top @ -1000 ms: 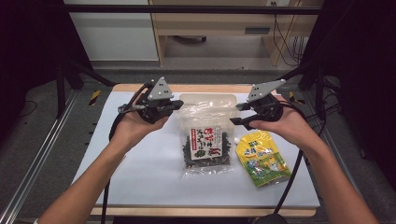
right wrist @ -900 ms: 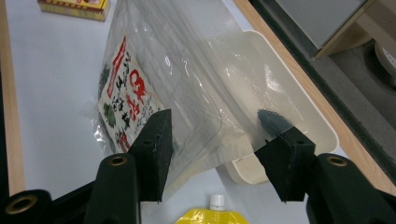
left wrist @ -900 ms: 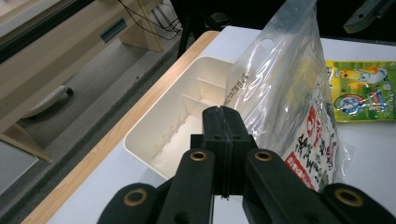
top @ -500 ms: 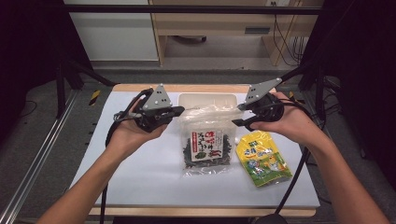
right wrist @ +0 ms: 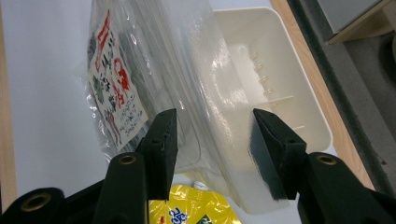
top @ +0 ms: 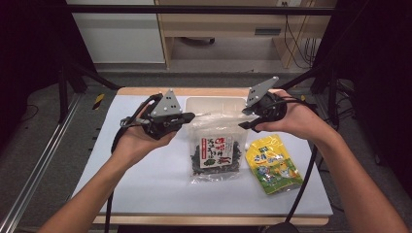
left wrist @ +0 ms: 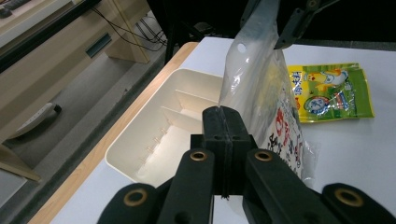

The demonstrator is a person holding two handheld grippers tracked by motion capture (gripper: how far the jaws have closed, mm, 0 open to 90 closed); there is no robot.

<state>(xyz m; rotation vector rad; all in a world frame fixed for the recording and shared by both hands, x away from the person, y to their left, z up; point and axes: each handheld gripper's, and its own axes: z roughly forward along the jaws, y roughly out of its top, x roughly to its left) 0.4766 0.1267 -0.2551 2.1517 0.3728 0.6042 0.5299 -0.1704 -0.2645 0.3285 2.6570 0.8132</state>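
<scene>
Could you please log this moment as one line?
left gripper: shut on clear bag corner | right gripper: closing around bag's top edge, not yet pressing | bag lifted over white tray

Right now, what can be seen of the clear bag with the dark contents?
The clear bag is glossy plastic with a red, white and green label over dark, leafy contents, and a punched hole near its top edge. Its filled lower part rests on the white table, while its empty top is lifted toward the cream tray. The left gripper is shut at one top corner. The right gripper has the other side between its jaws, which have just been closing. A yellow packet lies beside it.
</scene>
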